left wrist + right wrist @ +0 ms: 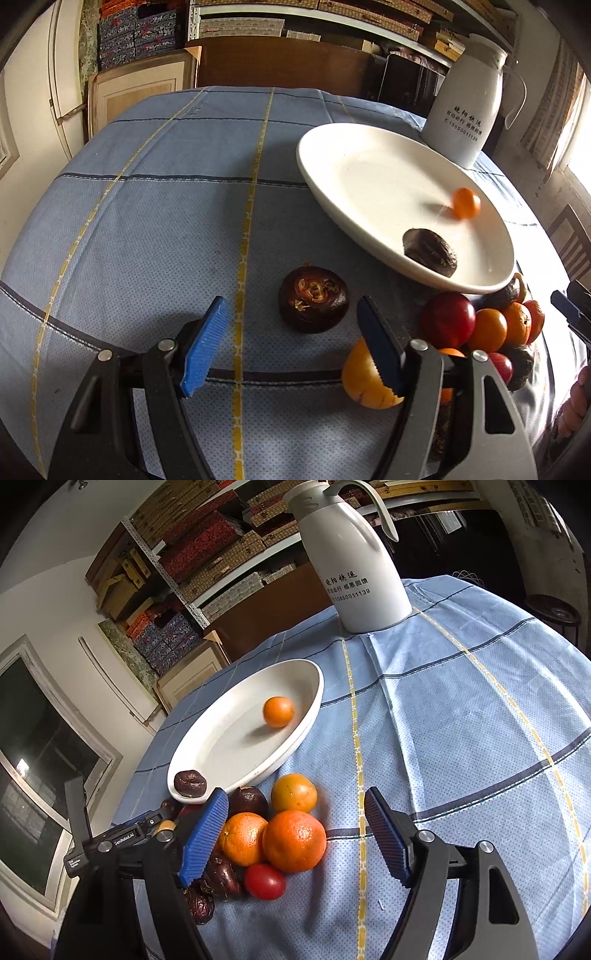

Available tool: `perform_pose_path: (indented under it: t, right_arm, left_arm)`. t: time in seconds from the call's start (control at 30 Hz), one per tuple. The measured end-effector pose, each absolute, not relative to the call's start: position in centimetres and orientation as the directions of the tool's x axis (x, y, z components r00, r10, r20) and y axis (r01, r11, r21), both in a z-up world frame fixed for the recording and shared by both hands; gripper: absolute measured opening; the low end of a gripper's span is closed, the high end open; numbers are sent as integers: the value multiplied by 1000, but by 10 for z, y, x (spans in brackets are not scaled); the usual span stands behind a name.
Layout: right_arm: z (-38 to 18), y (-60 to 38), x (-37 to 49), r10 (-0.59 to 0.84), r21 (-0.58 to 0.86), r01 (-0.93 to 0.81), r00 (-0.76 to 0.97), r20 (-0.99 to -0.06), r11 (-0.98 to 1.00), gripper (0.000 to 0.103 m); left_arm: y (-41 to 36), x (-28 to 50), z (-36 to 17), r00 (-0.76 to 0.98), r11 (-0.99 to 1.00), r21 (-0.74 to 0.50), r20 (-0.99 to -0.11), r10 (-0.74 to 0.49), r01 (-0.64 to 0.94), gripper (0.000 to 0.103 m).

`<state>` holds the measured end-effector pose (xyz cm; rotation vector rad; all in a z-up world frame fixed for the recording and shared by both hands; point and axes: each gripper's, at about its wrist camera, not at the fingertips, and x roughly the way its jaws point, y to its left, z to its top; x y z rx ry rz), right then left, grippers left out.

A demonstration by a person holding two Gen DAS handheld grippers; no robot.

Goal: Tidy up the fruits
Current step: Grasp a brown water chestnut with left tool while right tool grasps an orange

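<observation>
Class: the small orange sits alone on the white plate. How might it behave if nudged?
The small orange looks round, so it would probably roll. The plate has a smooth dished floor, likely letting it drift inward. Its raised rim should probably stop it.

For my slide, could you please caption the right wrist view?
Open right gripper above fruit pile; plate holds two fruits.

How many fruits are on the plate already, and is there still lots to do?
Two are done: a small orange and a dark brown fruit lie on the white plate. Nothing is held; the left gripper and right gripper are both open. The left one hovers by another dark brown fruit on the cloth. Left: that one, plus the pile of oranges and red and dark fruits beside the plate.
</observation>
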<state>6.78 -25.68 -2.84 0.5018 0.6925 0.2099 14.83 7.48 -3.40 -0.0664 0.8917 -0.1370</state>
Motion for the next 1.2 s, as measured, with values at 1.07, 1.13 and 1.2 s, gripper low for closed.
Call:
perform_pose_path:
  t: [1.07, 1.13, 1.2]
  right_arm:
    - [-33, -251, 61, 363, 489, -39, 723, -588, 871, 77]
    - [-35, -249, 60, 353, 471, -38, 715, -603, 881, 77]
    - [-38, -249, 59, 349, 465, -32, 707, -615, 884, 77]
  left_arm:
    - [84, 153, -33, 652, 997, -7, -756, -59, 82, 40]
    - [86, 141, -26, 666, 995, -49, -740, -93, 85, 40]
    - [85, 125, -17, 689, 993, -65, -715, -118, 102, 41]
